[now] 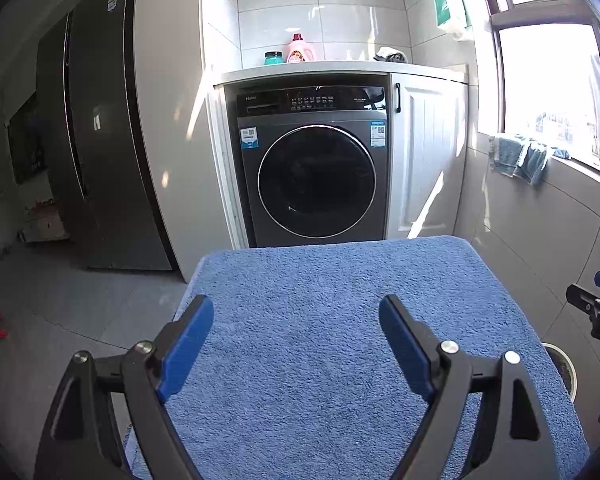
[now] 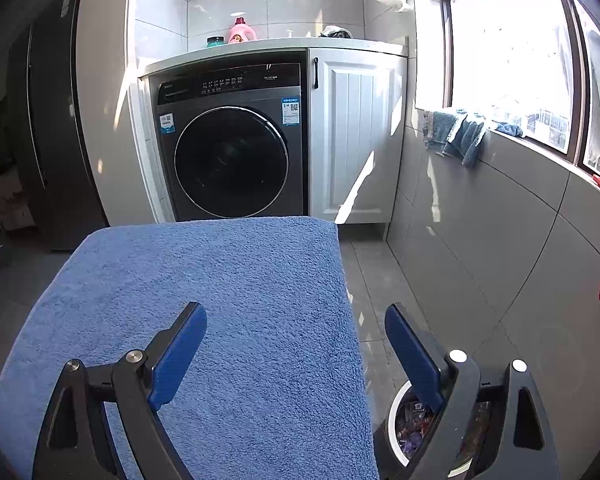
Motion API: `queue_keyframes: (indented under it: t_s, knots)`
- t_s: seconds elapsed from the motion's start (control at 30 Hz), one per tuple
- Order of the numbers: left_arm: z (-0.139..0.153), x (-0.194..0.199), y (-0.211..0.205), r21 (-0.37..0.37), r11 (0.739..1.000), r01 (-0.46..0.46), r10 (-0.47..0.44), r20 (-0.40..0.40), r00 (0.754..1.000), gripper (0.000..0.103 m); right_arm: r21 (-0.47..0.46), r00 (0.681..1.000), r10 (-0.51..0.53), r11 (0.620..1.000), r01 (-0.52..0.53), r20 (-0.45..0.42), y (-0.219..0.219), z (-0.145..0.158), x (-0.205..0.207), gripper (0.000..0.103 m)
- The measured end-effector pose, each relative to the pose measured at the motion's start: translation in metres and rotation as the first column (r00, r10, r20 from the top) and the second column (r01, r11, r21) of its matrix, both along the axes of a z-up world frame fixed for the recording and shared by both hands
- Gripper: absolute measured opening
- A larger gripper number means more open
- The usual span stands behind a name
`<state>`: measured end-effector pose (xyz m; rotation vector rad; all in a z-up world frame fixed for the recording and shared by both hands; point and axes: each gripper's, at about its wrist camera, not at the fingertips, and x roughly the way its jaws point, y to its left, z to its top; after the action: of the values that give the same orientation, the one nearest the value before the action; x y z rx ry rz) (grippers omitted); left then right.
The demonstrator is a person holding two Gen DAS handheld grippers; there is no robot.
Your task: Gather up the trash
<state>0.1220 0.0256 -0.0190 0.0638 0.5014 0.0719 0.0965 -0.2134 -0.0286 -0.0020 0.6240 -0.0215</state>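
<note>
A blue towel (image 1: 340,320) covers a raised flat surface in front of me; in the right wrist view the blue towel (image 2: 204,300) fills the lower left. My left gripper (image 1: 296,312) hovers over it, open, with nothing between its blue pads. My right gripper (image 2: 296,320) is open too, empty, straddling the towel's right edge. A round white-rimmed trash bin (image 2: 410,424) with colourful wrappers inside stands on the floor below the right gripper; the trash bin's rim (image 1: 562,364) shows beside the towel in the left wrist view. No loose trash lies on the towel.
A dark washing machine (image 1: 316,168) sits under a white counter (image 1: 340,67) with a pink detergent bottle (image 1: 299,50). A white cabinet door (image 1: 424,152) is beside it. Blue rags (image 2: 456,132) hang on the window sill at right. A dark fridge (image 1: 100,120) stands at left.
</note>
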Motion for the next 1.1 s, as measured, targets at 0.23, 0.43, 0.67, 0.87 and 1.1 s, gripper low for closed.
queue_keyframes:
  t_s: [0.23,0.43,0.67,0.87,1.1]
  knots:
    - [-0.001,0.002,0.002,0.007,1.000,-0.001,0.001,0.000,1.000,0.085,-0.015,1.000,0.005,1.000,-0.005,-0.002,0.004,0.000,-0.002,0.090]
    - [-0.002,0.003,0.003,0.011,1.000,-0.004,0.004,-0.005,1.000,0.085,-0.029,1.000,0.009,1.000,-0.009,0.005,0.009,0.003,-0.004,0.090]
    - [-0.001,0.000,0.000,0.015,1.000,0.001,-0.001,-0.003,1.000,0.085,-0.041,1.000,-0.001,0.999,0.002,0.030,0.006,0.009,-0.011,0.091]
    - [-0.001,-0.003,-0.004,0.016,1.000,0.008,-0.008,-0.002,1.000,0.085,-0.045,0.999,-0.011,0.999,0.013,0.039,0.004,0.011,-0.016,0.092]
    - [-0.003,-0.003,-0.004,0.016,1.000,0.010,-0.010,-0.012,1.000,0.085,-0.043,0.999,-0.018,0.999,0.020,0.034,0.003,0.009,-0.016,0.092]
